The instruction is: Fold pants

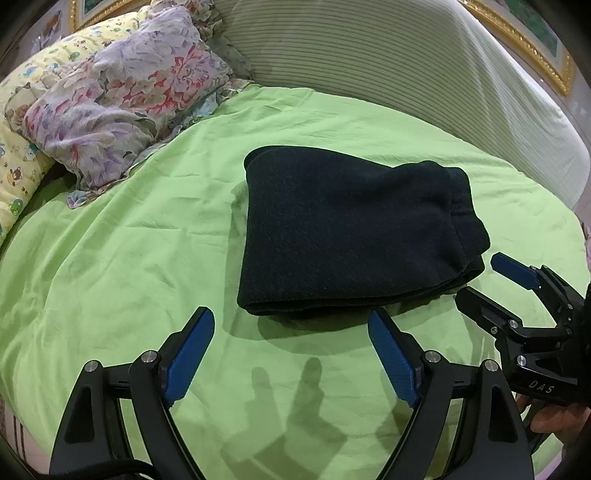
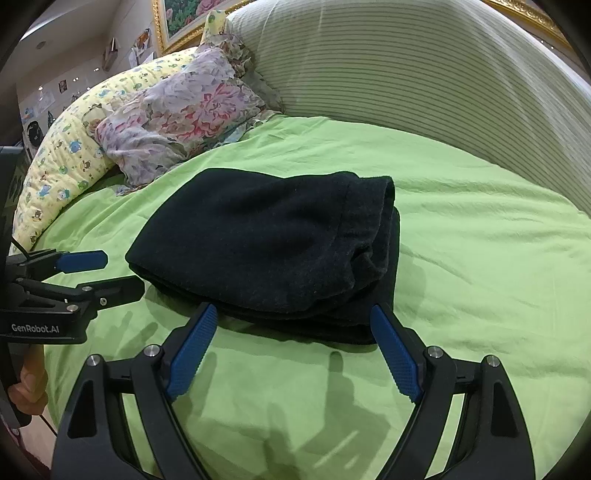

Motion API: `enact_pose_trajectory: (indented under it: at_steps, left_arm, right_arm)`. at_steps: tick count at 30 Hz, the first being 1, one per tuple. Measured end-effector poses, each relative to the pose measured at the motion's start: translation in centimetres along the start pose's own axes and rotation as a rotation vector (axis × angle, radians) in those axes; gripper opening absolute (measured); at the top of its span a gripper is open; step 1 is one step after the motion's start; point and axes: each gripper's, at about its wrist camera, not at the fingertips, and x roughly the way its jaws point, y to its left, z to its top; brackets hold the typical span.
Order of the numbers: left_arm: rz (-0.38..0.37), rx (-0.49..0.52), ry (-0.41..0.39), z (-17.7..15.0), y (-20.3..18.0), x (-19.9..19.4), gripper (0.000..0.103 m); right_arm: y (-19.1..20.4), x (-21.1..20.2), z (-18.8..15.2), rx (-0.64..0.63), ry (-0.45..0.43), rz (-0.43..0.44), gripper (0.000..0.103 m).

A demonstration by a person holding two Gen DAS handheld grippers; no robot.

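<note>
Holding both grippers spread and empty, we see the left gripper [image 1: 291, 325] at 6 o'clock and the right gripper [image 2: 293, 321] at 5 o'clock of the folded black pants [image 1: 351, 236] on the green sheet [image 1: 129, 240].

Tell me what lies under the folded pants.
The dark pants rest on the green sheet, which shows all around them. The patch beneath them is covered, so anything there cannot be seen.

A bed is covered by a wrinkled light-green sheet [image 1: 129, 240]. At its far left a floral pillow [image 1: 122, 96] is laid against a yellow cartoon-print cushion [image 2: 62, 162]. Behind the sheet a striped, padded headboard [image 1: 388, 62] is seen. Gold-framed pictures [image 2: 181, 22] are hung on the wall above, and small papers are pinned further left.
</note>
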Motion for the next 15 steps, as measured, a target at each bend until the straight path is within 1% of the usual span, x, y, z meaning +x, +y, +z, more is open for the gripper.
enact_pose_trajectory:
  at_steps: [8, 15]
  left_arm:
    - [0.002, 0.022, -0.013, 0.09, -0.35, -0.23, 0.086]
    - [-0.004, 0.010, -0.008, -0.04, -0.26, -0.31, 0.086]
  right_arm:
    - [-0.05, -0.01, 0.03, -0.001, 0.000, 0.001, 0.085]
    - [0.16, -0.13, -0.06, -0.005, -0.003, 0.002, 0.085]
